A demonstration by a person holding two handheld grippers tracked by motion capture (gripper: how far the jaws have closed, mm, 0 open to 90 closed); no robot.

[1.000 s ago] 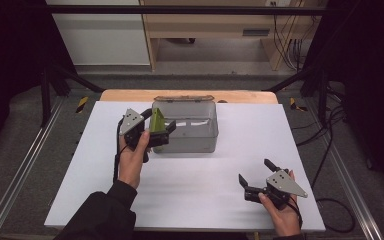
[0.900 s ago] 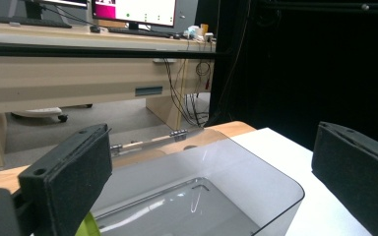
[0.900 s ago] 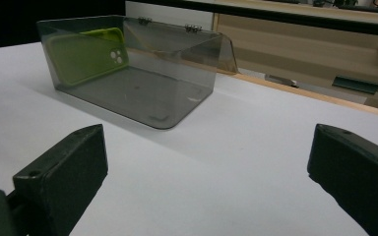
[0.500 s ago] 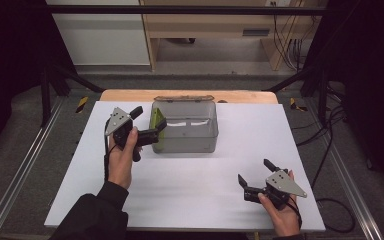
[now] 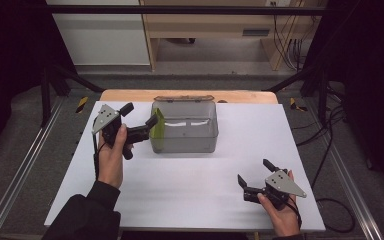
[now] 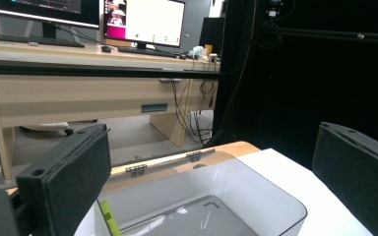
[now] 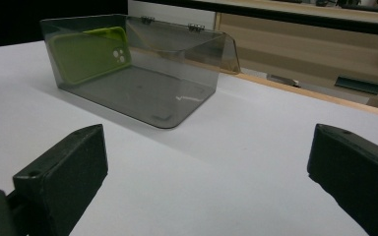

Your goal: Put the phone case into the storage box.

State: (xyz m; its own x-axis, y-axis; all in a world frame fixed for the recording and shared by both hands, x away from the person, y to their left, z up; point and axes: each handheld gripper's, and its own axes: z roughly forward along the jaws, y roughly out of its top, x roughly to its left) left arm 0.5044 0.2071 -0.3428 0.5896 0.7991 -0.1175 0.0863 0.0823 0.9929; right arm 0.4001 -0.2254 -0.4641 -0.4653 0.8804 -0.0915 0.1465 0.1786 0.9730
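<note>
The left gripper (image 5: 139,120) has drawn back, jaws apart, from the green phone case (image 5: 157,129).

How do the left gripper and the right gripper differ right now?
The left gripper is raised beside the clear box, by its end with the green phone case; the right gripper sits low near the table's front edge, far from the box. Both are open and empty.
</note>
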